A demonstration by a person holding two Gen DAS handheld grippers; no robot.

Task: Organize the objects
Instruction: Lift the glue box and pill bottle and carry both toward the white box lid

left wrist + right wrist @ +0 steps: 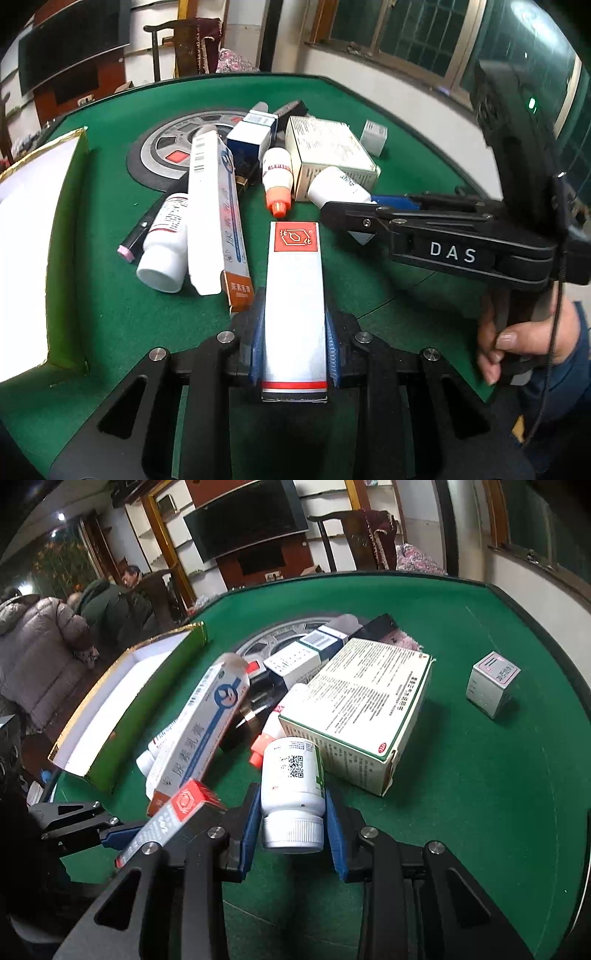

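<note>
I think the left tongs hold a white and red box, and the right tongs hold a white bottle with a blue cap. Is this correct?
Not quite. The right wrist view shows the right tongs shut on a white bottle whose cap is white, not blue; only the pads are blue. The left tongs do hold the white and red box.

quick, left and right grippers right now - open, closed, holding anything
left gripper: closed on the white box with red bands.
right gripper: closed on the white pill bottle, gripped near its cap.

"DAS" stands on the right hand-held gripper [364, 218].
</note>
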